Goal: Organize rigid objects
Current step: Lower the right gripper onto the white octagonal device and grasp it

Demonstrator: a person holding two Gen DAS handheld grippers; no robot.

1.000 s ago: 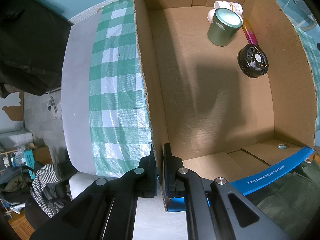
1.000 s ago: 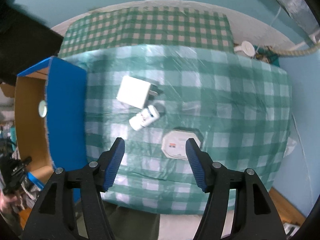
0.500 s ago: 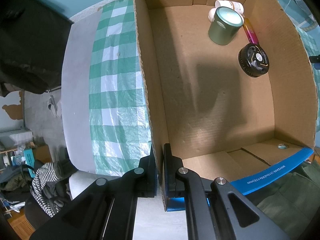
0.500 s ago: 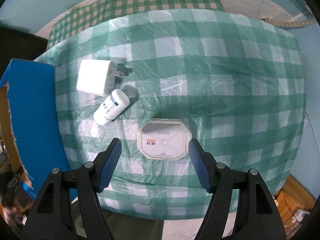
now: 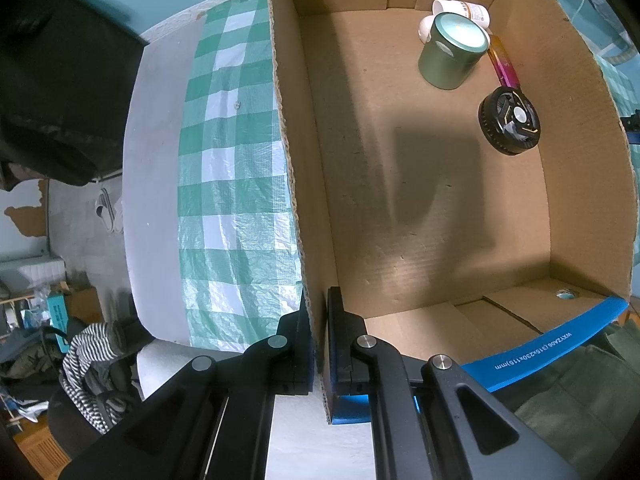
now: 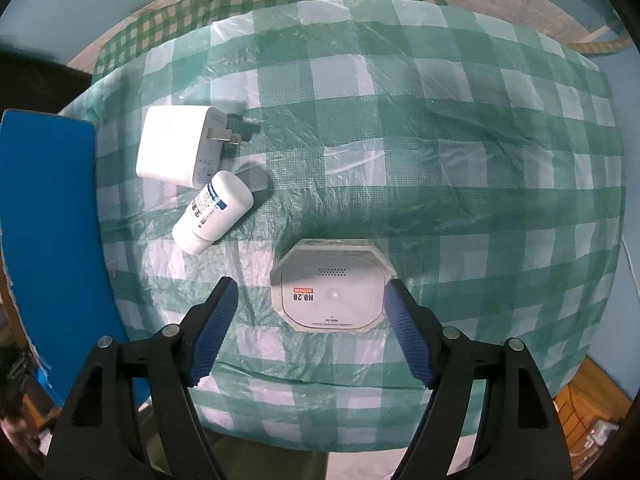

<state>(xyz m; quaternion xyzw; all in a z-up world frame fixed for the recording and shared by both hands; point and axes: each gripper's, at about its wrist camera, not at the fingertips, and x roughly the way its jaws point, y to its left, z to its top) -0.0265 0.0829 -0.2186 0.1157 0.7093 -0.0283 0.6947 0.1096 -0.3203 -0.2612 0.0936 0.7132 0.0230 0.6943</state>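
Observation:
My left gripper [image 5: 318, 312] is shut on the left wall of the cardboard box [image 5: 298, 184], one finger outside and one inside. Inside the box lie a green tin [image 5: 452, 52], a black round fan-like disc [image 5: 510, 120], a white bottle [image 5: 464, 8] and a pink-and-yellow stick [image 5: 505, 65]. My right gripper [image 6: 310, 292] is open and hovers over a white octagonal device [image 6: 330, 292] on the green checked tablecloth. A white charger plug [image 6: 178, 146] and a small white bottle [image 6: 212, 206] lie to its upper left.
The box's blue outer wall [image 6: 52, 240] stands at the left in the right wrist view. The table's front edge [image 6: 320, 436] is just below my right gripper. A chair with striped clothing [image 5: 88, 364] stands below the table on the left.
My right gripper has come down and forward over the octagonal device, which now sits between its open fingers. My left gripper has kept its hold on the box wall.

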